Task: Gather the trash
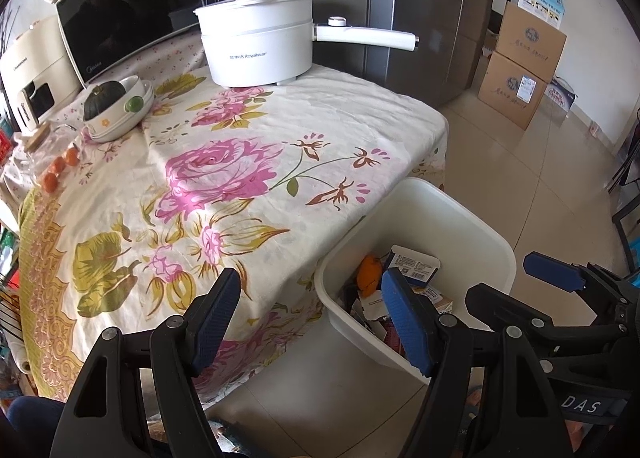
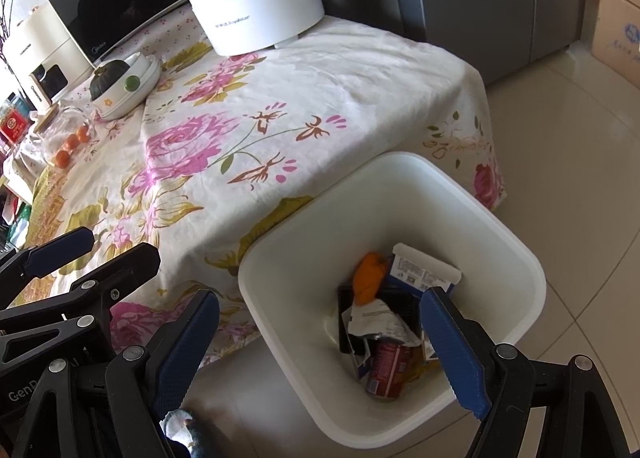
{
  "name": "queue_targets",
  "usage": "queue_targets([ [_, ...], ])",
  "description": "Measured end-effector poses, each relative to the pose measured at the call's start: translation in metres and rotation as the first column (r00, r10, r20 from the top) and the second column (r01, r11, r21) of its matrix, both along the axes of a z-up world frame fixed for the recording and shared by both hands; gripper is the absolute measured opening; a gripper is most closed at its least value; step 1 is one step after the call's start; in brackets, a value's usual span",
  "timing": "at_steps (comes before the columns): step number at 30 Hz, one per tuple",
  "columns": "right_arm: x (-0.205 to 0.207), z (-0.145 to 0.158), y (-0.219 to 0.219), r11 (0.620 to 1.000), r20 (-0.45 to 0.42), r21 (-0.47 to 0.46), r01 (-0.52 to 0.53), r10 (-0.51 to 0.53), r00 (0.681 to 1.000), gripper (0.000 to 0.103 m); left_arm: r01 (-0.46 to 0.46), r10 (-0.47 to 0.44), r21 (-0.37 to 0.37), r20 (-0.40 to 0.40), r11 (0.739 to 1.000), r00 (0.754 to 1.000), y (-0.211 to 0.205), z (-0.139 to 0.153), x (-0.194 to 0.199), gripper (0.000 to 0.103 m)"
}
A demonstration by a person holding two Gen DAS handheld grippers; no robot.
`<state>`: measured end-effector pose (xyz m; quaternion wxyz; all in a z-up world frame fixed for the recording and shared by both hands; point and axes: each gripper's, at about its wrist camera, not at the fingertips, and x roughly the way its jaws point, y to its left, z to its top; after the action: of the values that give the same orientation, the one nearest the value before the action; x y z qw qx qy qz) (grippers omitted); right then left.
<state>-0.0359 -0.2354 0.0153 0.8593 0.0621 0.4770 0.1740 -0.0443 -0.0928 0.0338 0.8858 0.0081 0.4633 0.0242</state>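
A white bin [image 1: 424, 218] [image 2: 400, 198] stands on the floor against the table's corner. Inside lie an orange peel [image 1: 368, 274] [image 2: 370, 272], a blue-and-white carton [image 1: 414, 262] [image 2: 424, 268], crumpled paper [image 2: 376, 318], a red can [image 2: 390, 370] and a black tray. My left gripper [image 1: 310, 318] [image 2: 88, 262] is open and empty, above the table's edge and the bin's left rim. Beside it, my right gripper [image 2: 320, 350] [image 1: 528, 290] hangs open over the bin with nothing between its fingers.
The table under a floral cloth [image 1: 240, 162] carries a white electric pot [image 1: 256, 46], a microwave [image 1: 128, 18], a bowl with a green squash [image 1: 116, 106] and small oranges [image 1: 60, 168]. Cardboard boxes [image 1: 520, 70] and a grey fridge [image 1: 420, 10] stand behind. Tiled floor lies to the right.
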Motion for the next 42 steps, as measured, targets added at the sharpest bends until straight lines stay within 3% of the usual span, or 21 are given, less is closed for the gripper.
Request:
queue_targets([
  [42, -0.0013, -0.0043, -0.0011, 1.000, -0.007, -0.005, 0.003, -0.003, 1.000, 0.087, 0.009, -0.009, -0.006, -0.006, 1.000, 1.000, 0.0006, -0.0046, 0.0013, 0.076],
])
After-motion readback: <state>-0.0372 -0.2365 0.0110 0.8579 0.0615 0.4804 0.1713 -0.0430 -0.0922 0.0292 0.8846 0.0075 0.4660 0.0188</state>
